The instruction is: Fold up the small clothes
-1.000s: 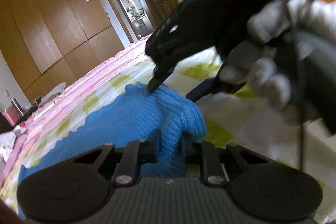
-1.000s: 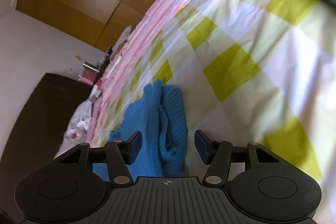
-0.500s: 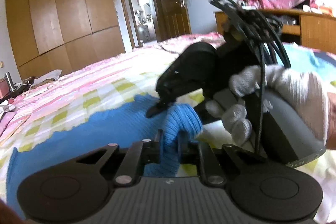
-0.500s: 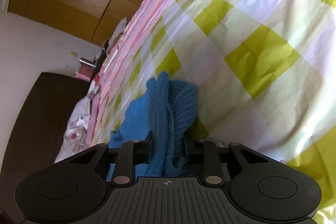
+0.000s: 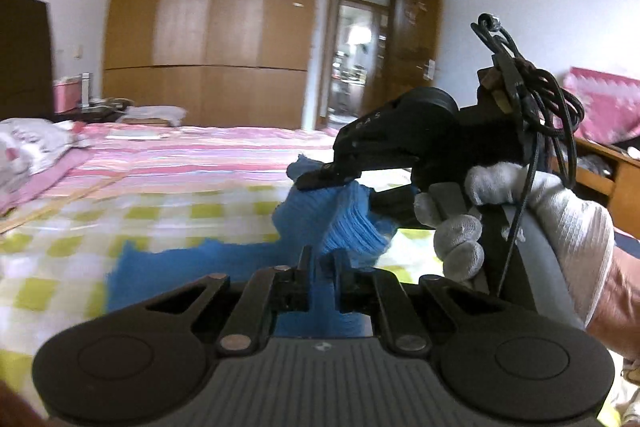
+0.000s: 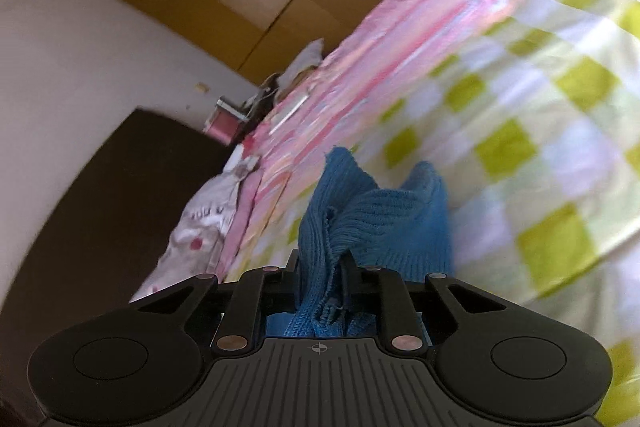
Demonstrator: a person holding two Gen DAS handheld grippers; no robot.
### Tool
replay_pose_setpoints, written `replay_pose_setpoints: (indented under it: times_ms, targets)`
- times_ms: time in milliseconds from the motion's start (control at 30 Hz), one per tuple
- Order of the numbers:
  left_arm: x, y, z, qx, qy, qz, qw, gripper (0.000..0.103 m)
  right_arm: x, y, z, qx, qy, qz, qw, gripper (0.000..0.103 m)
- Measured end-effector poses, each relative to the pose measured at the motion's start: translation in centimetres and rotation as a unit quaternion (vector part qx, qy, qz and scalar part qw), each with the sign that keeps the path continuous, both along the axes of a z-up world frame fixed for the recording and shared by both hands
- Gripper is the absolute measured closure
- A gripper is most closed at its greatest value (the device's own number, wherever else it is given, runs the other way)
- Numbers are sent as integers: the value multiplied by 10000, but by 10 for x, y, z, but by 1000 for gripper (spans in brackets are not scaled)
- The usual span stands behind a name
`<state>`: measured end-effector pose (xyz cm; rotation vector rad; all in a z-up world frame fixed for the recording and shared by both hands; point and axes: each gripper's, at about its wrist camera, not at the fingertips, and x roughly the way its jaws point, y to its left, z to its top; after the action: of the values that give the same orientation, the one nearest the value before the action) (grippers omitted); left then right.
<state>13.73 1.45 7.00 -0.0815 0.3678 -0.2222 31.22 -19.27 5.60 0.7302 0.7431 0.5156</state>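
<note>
A blue knitted garment (image 5: 192, 267) lies on the checked bed cover, with one end lifted off it. My left gripper (image 5: 322, 259) is shut on that lifted end. In the left wrist view my right gripper (image 5: 340, 183), held by a white-gloved hand (image 5: 532, 203), is shut on the same bunched end just beyond. In the right wrist view the right gripper (image 6: 320, 263) pinches a thick fold of the blue knit (image 6: 380, 211), which stands up above the bed.
The bed has a yellow-and-white checked cover (image 5: 60, 267) and a pink striped sheet (image 5: 192, 151) beyond. A floral pillow (image 5: 28, 143) lies at the far left. Wooden wardrobes (image 5: 224, 23) and an open doorway (image 5: 356, 63) stand behind. A wooden cabinet (image 5: 608, 171) is at the right.
The right gripper closed on the blue knit. Both grippers have lifted the gathered end up off the bed, and the views have tilted up toward the room.
</note>
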Motion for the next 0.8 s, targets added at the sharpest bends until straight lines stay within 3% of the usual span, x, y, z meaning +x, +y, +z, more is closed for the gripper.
replay_pose_setpoints:
  times_ms: [400, 800]
  targets:
    - [1, 90, -29, -465, 632, 699, 9945, 87, -3, 133, -4, -1244, -99, 801, 9889, 85]
    - [-11, 114, -35, -480, 739, 811, 9928, 87, -13, 196, -23, -1927, 30, 1160, 9744, 85]
